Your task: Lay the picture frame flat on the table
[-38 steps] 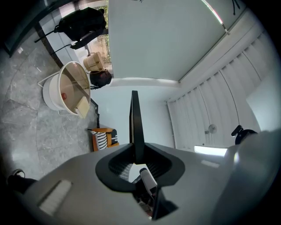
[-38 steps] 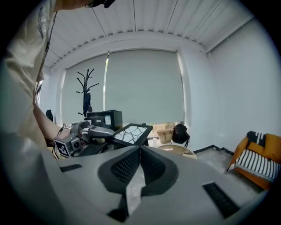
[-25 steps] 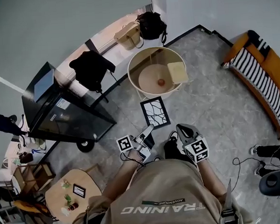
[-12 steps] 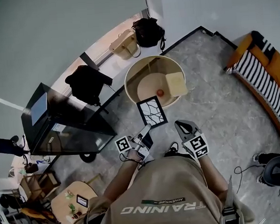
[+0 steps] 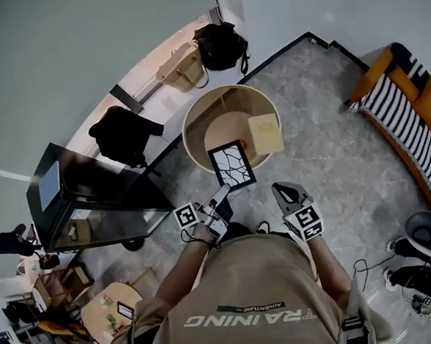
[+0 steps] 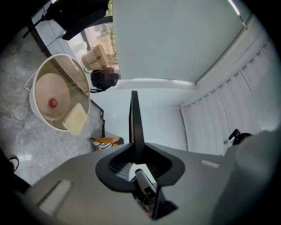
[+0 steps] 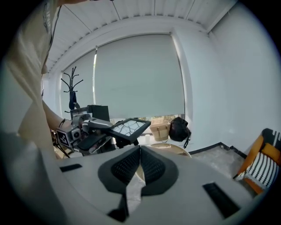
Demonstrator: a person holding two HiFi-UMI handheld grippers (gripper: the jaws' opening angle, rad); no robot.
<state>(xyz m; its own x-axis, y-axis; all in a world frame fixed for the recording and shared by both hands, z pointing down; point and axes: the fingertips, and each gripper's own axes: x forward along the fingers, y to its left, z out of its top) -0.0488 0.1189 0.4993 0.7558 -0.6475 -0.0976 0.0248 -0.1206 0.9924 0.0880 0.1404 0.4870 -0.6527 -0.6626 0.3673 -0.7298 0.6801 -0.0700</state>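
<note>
Far left, on the floor: a black cabinet (image 5: 93,205), and a dark garment (image 5: 124,133) draped behind it. Along the wall past them, a woven bag (image 5: 179,66) and a black backpack (image 5: 221,46) sit side by side.

Middle: a round counter (image 5: 196,110) with a raised pale rim and a tan top. A small red ball (image 6: 52,103) lies near its centre. A beige square pad (image 5: 264,133) lies at the right edge, one corner out over the rim.

The person, in a tan shirt (image 5: 246,298), stands at the near edge with both arms forward. The left gripper (image 5: 223,196) is clamped on the lower edge of the picture frame (image 5: 231,165). In the left gripper view the frame's thin black edge stands straight up between the jaws. The frame is black, its picture a pattern of dark branching lines on white. It is held in the air over the near edge of the counter, face tilted upward, not lying on the top.

Just right of it, the right gripper (image 5: 281,190) has its jaws together with nothing between them. It is pointed at the counter and is apart from the frame.

Far right: a striped sofa (image 5: 406,114) against the wall.
</note>
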